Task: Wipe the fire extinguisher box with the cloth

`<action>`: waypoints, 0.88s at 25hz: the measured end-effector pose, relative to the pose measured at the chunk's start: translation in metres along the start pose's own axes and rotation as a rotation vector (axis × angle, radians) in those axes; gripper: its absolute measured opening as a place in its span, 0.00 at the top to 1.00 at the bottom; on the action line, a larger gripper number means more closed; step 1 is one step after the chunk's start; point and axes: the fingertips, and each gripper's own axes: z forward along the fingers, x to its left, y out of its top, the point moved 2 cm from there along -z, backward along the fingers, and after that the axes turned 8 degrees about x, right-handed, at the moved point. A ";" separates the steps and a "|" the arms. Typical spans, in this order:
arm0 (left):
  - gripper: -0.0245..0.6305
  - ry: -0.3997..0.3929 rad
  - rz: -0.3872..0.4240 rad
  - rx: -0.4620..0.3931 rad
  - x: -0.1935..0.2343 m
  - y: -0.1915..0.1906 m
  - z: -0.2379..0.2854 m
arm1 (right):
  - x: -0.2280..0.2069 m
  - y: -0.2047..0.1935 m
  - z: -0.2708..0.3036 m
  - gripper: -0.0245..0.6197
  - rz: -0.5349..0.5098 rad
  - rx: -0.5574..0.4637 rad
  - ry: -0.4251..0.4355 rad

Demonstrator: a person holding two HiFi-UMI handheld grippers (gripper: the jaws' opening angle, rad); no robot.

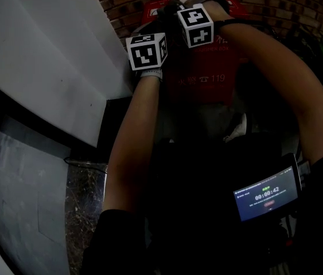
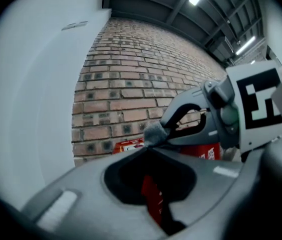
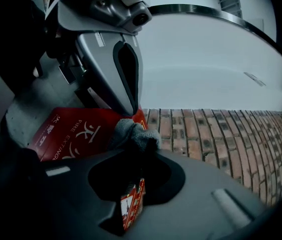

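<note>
By box (image 3: 75, 131) edge, cloth (image 3: 134, 133) in gripper (image 3: 135, 149).

Ref = fire extinguisher box (image 1: 207, 87). The brick wall (image 1: 276, 4) is directly behind it. The curved wall panel (image 1: 46, 56) is to its left and meets the brick. The left gripper (image 3: 130, 111) and right gripper (image 2: 165, 129) are both at the box's upper edge, left one further left, tips meeting. The cloth (image 3: 136, 134) is bunched at those tips; can't tell if it touches the box. The screen device (image 1: 266, 195) is in front of the box, lower right.
</note>
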 end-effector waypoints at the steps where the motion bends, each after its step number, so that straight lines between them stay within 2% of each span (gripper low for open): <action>1: 0.96 -0.003 0.002 0.000 -0.005 0.001 0.001 | 0.002 -0.006 -0.003 0.91 0.001 0.008 0.000; 17: 0.96 -0.090 0.050 -0.022 -0.090 0.030 0.012 | 0.034 -0.124 -0.054 0.91 0.020 0.168 0.039; 22: 0.96 -0.105 0.064 -0.027 -0.098 0.032 0.013 | 0.041 -0.162 -0.065 0.91 0.054 0.220 0.041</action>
